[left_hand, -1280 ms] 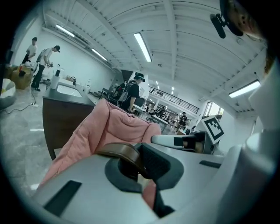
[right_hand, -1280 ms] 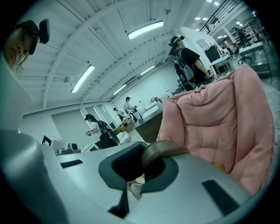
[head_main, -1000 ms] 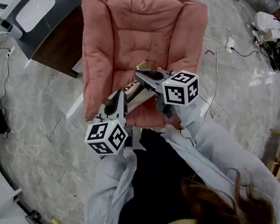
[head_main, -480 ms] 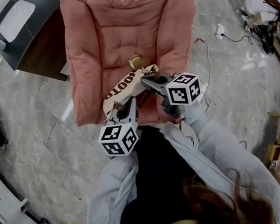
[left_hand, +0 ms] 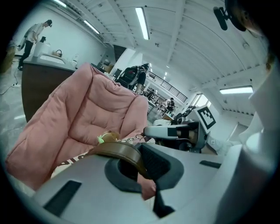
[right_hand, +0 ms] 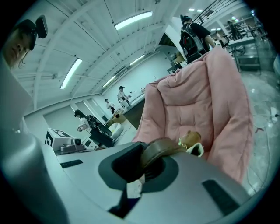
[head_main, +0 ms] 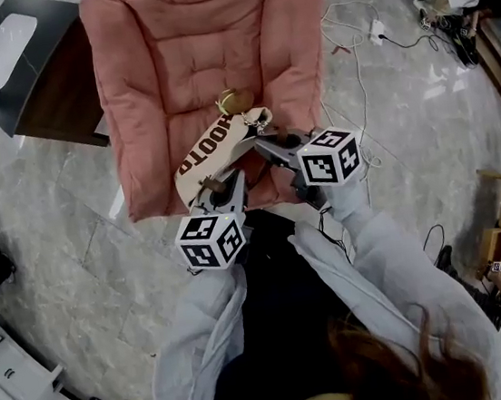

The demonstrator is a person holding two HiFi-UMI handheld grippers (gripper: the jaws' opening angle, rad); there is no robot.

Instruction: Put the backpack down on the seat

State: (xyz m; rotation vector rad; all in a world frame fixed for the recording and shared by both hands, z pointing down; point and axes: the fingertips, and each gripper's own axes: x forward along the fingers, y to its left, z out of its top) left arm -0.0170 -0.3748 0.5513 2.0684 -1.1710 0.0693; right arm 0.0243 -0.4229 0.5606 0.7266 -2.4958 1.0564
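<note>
As things stand: backpack (head_main: 211,154) hangs over the front of the pink seat (head_main: 204,54), not yet released.
Left gripper (head_main: 219,189): clamped tight on a brown strap (left_hand: 114,151).
Right gripper (head_main: 269,144): clamped tight on the other strap (right_hand: 162,148).
Left to do: lower it, let go.

Your head camera looks steeply down onto the pink chair (head_main: 205,63), your left gripper (head_main: 218,186) camera sits low and close, facing up its backrest, your right gripper (head_main: 264,141) camera mirrors it, all three share the chair.
</note>
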